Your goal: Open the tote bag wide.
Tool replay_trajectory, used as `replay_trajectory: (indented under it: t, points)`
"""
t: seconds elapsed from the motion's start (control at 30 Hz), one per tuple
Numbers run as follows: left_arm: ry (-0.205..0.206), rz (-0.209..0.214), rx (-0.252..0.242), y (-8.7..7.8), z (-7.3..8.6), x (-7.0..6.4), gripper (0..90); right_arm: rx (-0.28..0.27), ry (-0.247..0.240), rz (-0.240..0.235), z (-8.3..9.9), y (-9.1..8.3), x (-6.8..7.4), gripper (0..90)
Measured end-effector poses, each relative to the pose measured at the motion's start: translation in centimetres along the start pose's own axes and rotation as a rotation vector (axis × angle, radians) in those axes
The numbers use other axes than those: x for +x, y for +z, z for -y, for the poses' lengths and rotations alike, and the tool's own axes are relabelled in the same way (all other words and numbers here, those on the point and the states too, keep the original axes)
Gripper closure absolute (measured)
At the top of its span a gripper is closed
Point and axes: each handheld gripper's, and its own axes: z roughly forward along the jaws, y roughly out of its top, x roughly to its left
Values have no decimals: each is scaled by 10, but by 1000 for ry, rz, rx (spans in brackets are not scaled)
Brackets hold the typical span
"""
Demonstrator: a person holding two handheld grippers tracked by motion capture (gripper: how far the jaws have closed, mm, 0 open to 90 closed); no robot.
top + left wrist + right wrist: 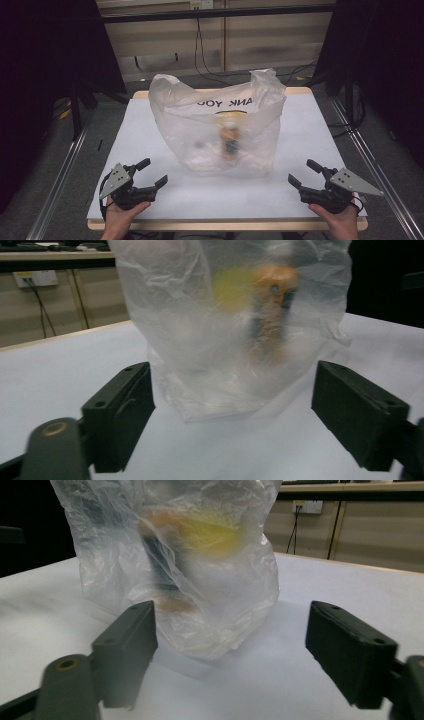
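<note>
Fingers (pixel 117 415) of the left gripper (pixel 151 176) are spread wide with nothing between them, and the fingers (pixel 125 650) of the right gripper (pixel 304 174) are spread wide and empty too. Both grippers rest low at the near edge of the white desk (pixel 150 125), one at the near left, one at the near right, each held in a hand and aimed inward.

Between them, well apart from both, a thin translucent plastic bag (pixel 220 125) stands upright at the middle of the desk. Printed letters show through its far side. Its two handles stick up at the top left and top right. Inside, blurred by the film, an orange and dark bottle-like item (pixel 231 137) stands upright, with a small dark item to its left; what they are cannot be told for certain.

The work in hand appears to be reaching for the bag. To do it well, each gripper would best rise toward the handle on its own side and pinch only the film, since a low grab at the base risks tipping the upright item inside.
</note>
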Motion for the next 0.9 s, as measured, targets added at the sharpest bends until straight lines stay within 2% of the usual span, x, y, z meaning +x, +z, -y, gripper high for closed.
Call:
replay_trajectory:
  t: [0.03, 0.07, 0.13, 0.2, 0.23, 0.3, 0.33, 0.4, 0.43, 0.47, 0.5, 0.53, 0.57, 0.6, 0.63, 0.67, 0.7, 0.77, 0.87, 0.9]
  points:
    - [-19, 7, -10, 1, 0, -2, 211, 13, -1, -3, 0, 0, 0, 285]
    - [10, 18, 7, 0, -1, -2, 243, 21, -2, -18, 1, 1, -1, 326]
    - [-12, 41, 10, 0, -1, -4, 309, 26, 3, -31, 1, 1, -1, 395]
    - [21, 56, 33, -1, -1, -3, 369, 31, 7, -42, 1, 0, -1, 455]
    - [0, 70, 28, 0, 0, -5, 398, 31, 2, -45, 1, 0, -2, 481]
    - [-10, 96, 22, 0, -1, -5, 475, 31, 0, -57, 0, 1, -2, 557]
    - [5, 103, 41, -1, -2, -4, 510, 29, -20, -63, 0, 1, -3, 594]
    - [-5, 117, 37, 0, -3, -6, 577, 32, -25, -82, -1, 0, -2, 668]
    - [14, 118, 43, 0, -4, -5, 596, 30, -26, -91, -1, 0, -2, 692]
    - [7, 128, 45, 0, -5, -6, 624, 28, -30, -102, -2, 1, -2, 720]
    - [7, 134, 46, 0, -6, -6, 658, 32, -29, -111, -3, 1, -2, 744]
    - [-22, 139, 39, 1, -7, -8, 684, 35, -27, -115, -4, 1, -1, 766]
    - [-3, 138, 49, 2, -8, -8, 697, 36, -30, -122, -4, 1, -1, 780]
    - [0, 129, 52, 2, -8, -8, 715, 37, -40, -121, -6, 1, 0, 796]
    - [-7, 179, 64, 2, -9, -7, 746, 42, -38, -138, -6, 2, 0, 821]
    - [-6, 161, 64, 2, -9, -9, 765, 47, -44, -148, -8, 3, 0, 833]
    - [-15, 174, 66, 2, -10, -10, 783, 49, -41, -159, -9, 3, 1, 846]
    - [8, 180, 70, 2, -11, -11, 828, 55, -43, -179, -11, 5, 2, 876]
    - [-22, 208, 64, 4, -15, -13, 874, 61, -42, -202, -14, 9, 4, 900]
    - [-20, 213, 66, 4, -16, -12, 880, 67, -47, -212, -15, 11, 4, 900]
